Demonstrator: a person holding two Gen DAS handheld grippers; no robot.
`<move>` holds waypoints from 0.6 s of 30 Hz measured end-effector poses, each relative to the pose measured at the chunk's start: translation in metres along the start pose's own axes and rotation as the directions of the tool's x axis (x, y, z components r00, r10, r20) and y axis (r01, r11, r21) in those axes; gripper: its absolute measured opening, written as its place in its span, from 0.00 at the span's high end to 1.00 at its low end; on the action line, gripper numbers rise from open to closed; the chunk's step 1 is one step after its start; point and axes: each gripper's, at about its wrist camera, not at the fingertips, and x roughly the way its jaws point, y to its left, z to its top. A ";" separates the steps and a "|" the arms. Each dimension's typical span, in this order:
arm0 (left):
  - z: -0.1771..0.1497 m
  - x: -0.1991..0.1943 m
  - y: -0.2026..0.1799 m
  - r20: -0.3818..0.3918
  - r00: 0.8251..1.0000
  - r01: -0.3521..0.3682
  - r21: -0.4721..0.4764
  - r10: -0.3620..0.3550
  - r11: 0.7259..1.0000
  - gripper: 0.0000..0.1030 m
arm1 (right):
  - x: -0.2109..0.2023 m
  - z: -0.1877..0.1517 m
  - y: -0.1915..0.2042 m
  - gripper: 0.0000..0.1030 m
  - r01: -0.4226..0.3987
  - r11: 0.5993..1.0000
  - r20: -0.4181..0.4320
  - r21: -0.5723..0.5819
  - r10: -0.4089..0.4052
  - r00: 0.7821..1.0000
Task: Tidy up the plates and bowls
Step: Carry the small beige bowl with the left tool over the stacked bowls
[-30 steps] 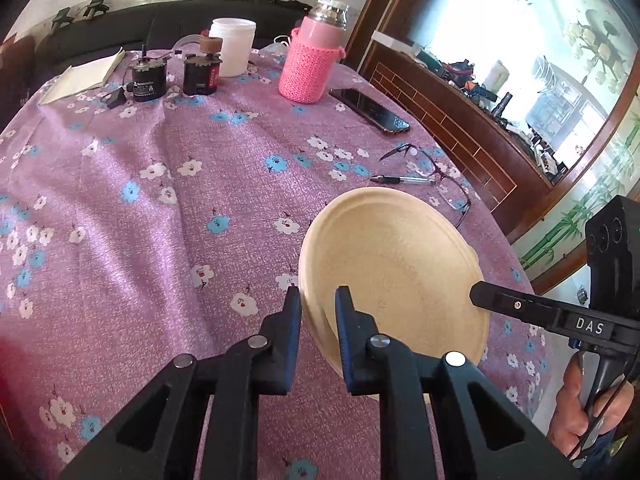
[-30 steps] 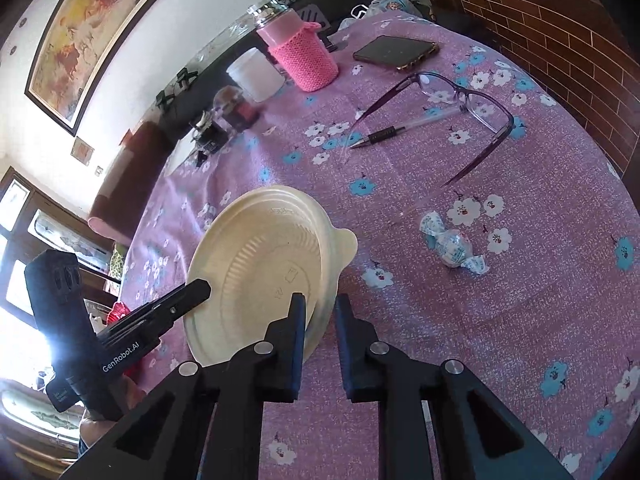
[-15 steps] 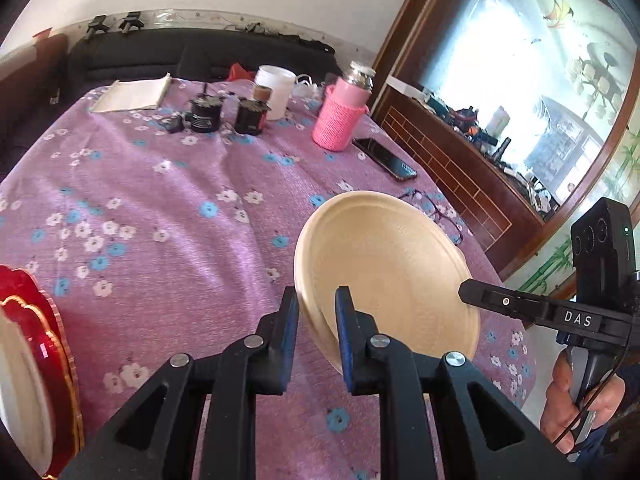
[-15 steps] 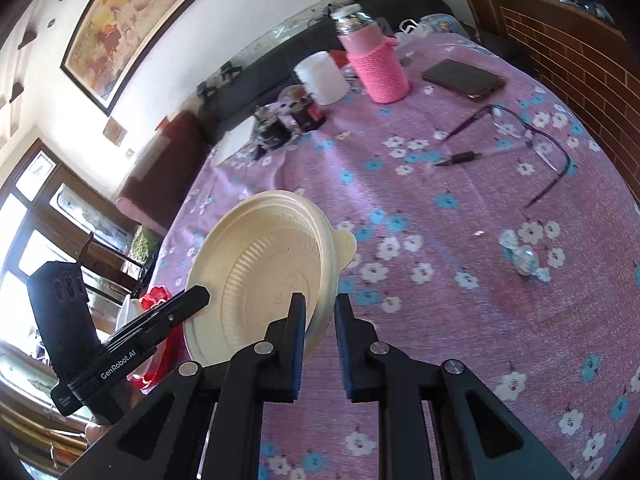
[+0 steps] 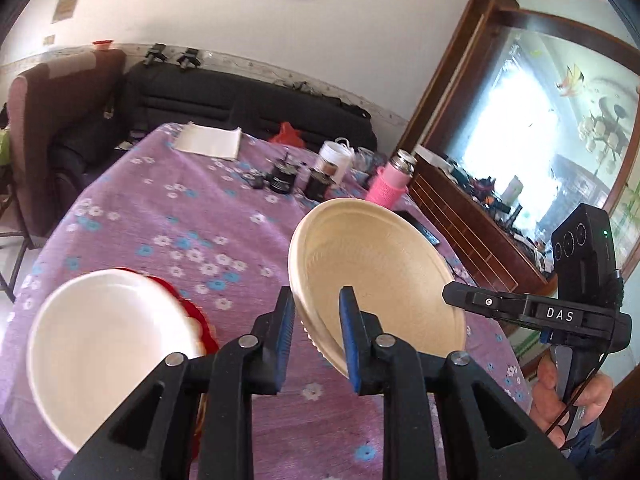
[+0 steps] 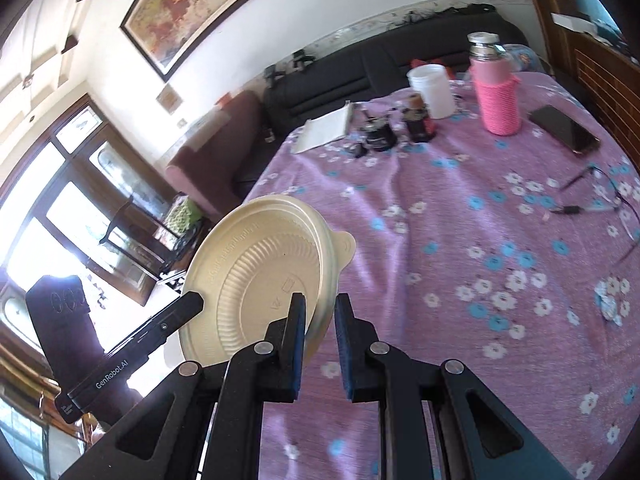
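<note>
So the beige plate (image 5: 380,280) is up in the air above the purple flowered tablecloth (image 5: 192,216), tilted, with a gripper at each side of it. From the left gripper (image 5: 316,334) you see the plate's hollow top side, and its jaws are opening with the rim still between them. From the right gripper (image 6: 320,344) you get the ribbed underside instead, fingers clamped on the rim. Only the left view catches the white plate (image 5: 104,352) stacked on a red one (image 5: 196,316) at the near left, blurry. The far end is cluttered: pink-sleeved flask (image 6: 496,92), white cup (image 6: 432,88), notepad (image 6: 324,132). Phone (image 6: 564,128) and glasses (image 6: 616,196) sit right.
</note>
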 end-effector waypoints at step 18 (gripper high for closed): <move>-0.021 -0.085 0.121 0.091 0.983 -0.141 -0.201 0.162 0.969 0.78 | 0.102 -0.015 0.127 0.84 -0.137 0.980 -0.180 -0.144 0.110 0.978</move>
